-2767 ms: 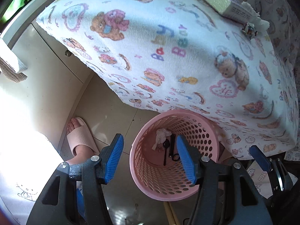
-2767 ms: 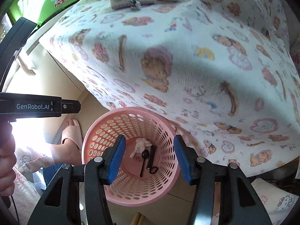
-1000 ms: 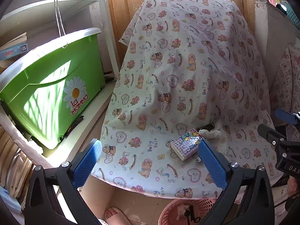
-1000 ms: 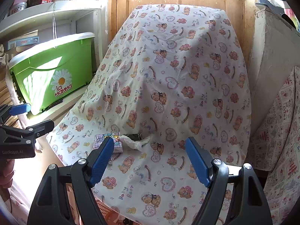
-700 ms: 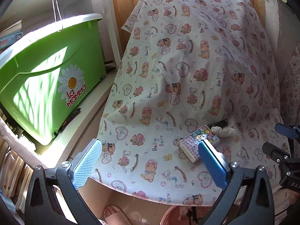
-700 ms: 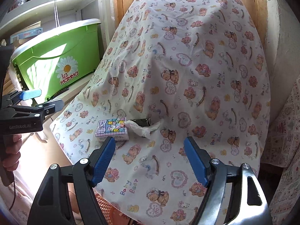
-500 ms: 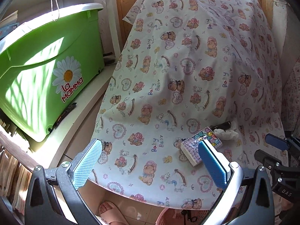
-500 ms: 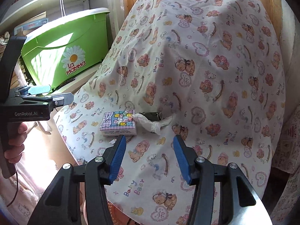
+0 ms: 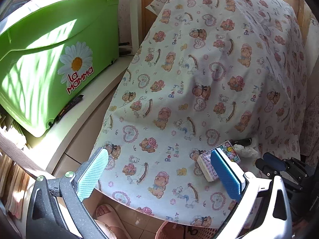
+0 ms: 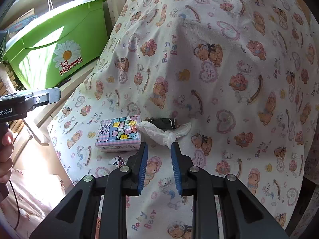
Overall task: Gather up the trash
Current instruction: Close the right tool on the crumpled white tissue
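A crumpled white tissue (image 10: 163, 132) lies on the bear-print cloth (image 10: 219, 79), against a dark tube (image 10: 161, 121) and beside a colourful tissue pack (image 10: 119, 132). My right gripper (image 10: 159, 146) hovers just short of the tissue. Its jaws are closing, narrow, with nothing between the pads. A small torn wrapper scrap (image 10: 116, 160) lies left of its fingers. In the left wrist view my left gripper (image 9: 159, 152) stands wide open above the cloth's near edge. The tissue pack (image 9: 207, 165) sits partly behind its right finger, with the tissue (image 9: 245, 150) beyond.
A green tub (image 9: 49, 59) with a daisy label stands on a white shelf at the left. The rim of a pink basket (image 9: 169, 230) and a foot in a pink slipper (image 9: 107, 217) show on the floor under the cloth's edge. A hand (image 10: 5, 155) holds the left tool.
Both grippers came down and closer to the cloth-covered table. The right jaws went from wide to narrow as the tissue drew near. The left jaws stayed wide.
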Tool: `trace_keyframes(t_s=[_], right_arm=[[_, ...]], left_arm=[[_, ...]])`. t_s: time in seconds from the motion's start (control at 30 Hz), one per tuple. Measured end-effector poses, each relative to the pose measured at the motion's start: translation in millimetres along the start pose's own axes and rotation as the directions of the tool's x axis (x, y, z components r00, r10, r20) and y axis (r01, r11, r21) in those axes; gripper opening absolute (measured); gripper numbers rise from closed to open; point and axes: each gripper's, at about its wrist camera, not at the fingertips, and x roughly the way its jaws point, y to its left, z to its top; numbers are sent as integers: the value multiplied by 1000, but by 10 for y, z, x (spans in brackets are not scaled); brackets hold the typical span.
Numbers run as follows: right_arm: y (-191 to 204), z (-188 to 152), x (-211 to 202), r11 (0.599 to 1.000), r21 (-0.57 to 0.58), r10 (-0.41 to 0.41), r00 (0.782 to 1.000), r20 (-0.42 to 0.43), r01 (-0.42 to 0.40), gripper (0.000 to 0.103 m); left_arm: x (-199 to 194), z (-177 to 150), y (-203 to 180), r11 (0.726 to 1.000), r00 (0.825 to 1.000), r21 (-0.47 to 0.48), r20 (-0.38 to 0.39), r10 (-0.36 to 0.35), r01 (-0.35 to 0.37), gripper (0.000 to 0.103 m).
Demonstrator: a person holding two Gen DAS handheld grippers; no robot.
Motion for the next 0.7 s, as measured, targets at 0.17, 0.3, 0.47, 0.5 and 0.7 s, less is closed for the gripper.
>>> trace_keyframes(t_s=[0.17,0.3,0.47,0.5,0.7], right_arm=[[-12,24,124,1000,21,-19,1000,-18,19,22],[-31,32,198,999,34,-30,999,-30,31,20],[-47,13,250,998,42,-54,997,-46,56,13],[-47,9,251,998,43,-53,998,-47,55,10],[18,-22,158,998,-3,-66,998,-20,66,2]], left_arm=[[61,-12,39,1000,999,-24,-32,-12,12,101],[75,-11,38,1000,999,-23,-36,-10,9,101],[128,-12,18,1000,999,-24,-52,-7,6,101],[132,-12,13,1000,999,-25,-54,-9,7,101],[109,-11,-29,1000,999,-23,-49,-11,10,101]])
